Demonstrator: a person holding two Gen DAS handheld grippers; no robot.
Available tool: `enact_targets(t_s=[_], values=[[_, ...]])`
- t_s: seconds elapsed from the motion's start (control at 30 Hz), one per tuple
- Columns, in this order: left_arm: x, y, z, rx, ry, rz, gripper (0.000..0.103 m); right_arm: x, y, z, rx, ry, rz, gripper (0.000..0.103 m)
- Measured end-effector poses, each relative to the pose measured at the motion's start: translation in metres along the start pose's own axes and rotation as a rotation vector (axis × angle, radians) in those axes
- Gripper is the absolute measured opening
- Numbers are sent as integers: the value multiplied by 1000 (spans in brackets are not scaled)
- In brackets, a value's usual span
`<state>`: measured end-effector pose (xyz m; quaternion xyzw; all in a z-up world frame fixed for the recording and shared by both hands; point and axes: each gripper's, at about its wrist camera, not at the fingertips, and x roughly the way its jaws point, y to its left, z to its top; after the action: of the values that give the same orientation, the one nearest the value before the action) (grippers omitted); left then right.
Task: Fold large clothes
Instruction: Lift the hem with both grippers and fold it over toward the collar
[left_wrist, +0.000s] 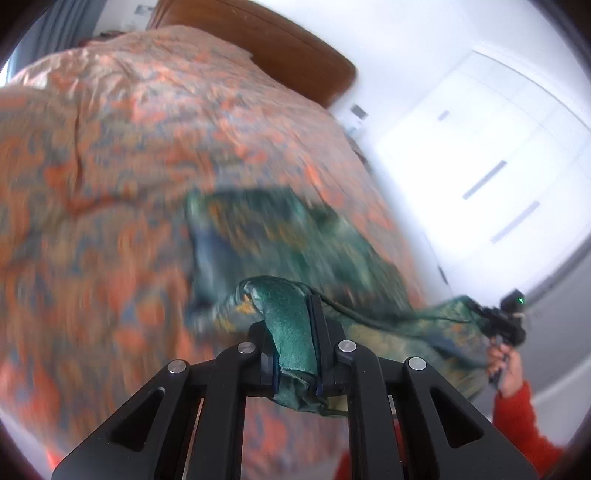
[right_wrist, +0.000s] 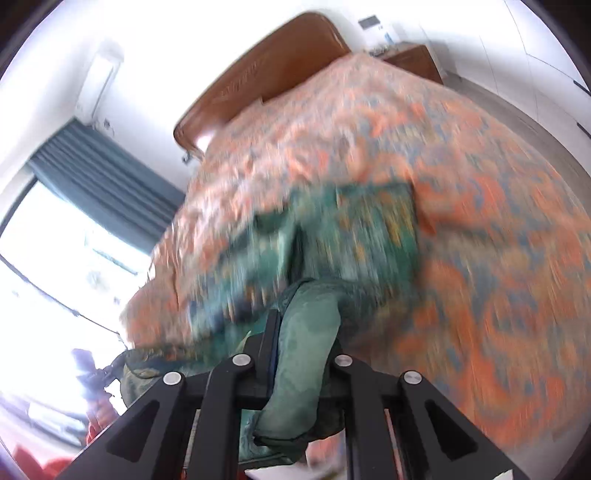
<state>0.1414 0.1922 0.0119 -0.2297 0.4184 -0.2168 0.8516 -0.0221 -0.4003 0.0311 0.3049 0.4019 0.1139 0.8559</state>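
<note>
While both views were smeared with blur, I could still see that my left tongs (left_wrist: 295, 325) were clamped on a fold of the green garment (left_wrist: 291, 332), the satin bunched between the two black fingers at the lower middle of the left wrist view. My right tongs (right_wrist: 299, 332) were likewise closed on another bunch of the same green garment (right_wrist: 306, 354), low in the centre of the right wrist view. Between the two grips the cloth stretched as a band: in the left wrist view it ran to the lower right, where my right hand (left_wrist: 504, 373), in a red sleeve (left_wrist: 521, 421), held the other tool. The rest of the garment, green with gold flecks, hung down and trailed onto the bed (left_wrist: 110, 155) in the middle of each frame. The bed wore an orange and blue patterned cover, with a brown headboard (left_wrist: 258, 33) at the top. White wardrobe doors (left_wrist: 480, 147) filled the right of the left wrist view; a dark curtain (right_wrist: 103, 173) and bright window stood at the left of the right wrist view.
</note>
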Motion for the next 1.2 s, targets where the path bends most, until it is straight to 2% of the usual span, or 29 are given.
enact_targets(t_s=[0.1,0.17,0.23,0.3,0.37,0.43,0.5,0.53,0.57,0.6,0.67,0.73,0.83,0.9,0.93,1.0,1.07,1.13,1.17,1.2], values=[[47,11,45,-52,7,52,11,37,-7,42,45,-26,-8,13],[79,20,62,-73,20,95,12,70,-18,64,89,-26,-31,13],[106,28,68,-79,39,146,13,105,-37,81,136,-27,-75,13],[133,30,70,-58,58,235,17,136,-56,86,185,-8,-85,15],[148,29,67,-50,66,278,20,165,-76,86,257,9,-103,20],[157,30,64,-55,80,271,35,187,-101,80,367,23,-83,26],[151,29,67,-70,72,233,63,197,-122,70,492,15,-11,37],[145,29,69,-74,56,235,70,197,-128,68,532,6,29,41],[136,28,74,-75,26,251,82,196,-133,69,567,-4,74,51],[125,26,79,-80,-15,271,89,192,-136,70,599,-16,128,63],[102,29,87,-97,-86,276,92,175,-137,78,616,-82,224,76],[83,35,90,-105,-121,265,94,151,-131,89,561,-164,240,78],[81,42,83,-45,-74,286,95,121,-115,102,407,-219,166,79],[95,48,67,21,16,294,95,115,-99,104,256,-182,12,79],[103,51,60,40,58,289,95,119,-88,102,145,-136,-67,79],[125,56,48,61,133,277,95,128,-77,92,-19,-50,-135,79],[146,54,44,71,165,279,94,149,-59,83,-179,37,-209,79],[164,48,46,73,160,301,89,173,-43,76,-299,83,-303,79],[173,45,48,70,157,310,79,184,-40,75,-313,88,-324,79],[182,43,50,56,164,315,55,194,-39,77,-303,87,-348,79]])
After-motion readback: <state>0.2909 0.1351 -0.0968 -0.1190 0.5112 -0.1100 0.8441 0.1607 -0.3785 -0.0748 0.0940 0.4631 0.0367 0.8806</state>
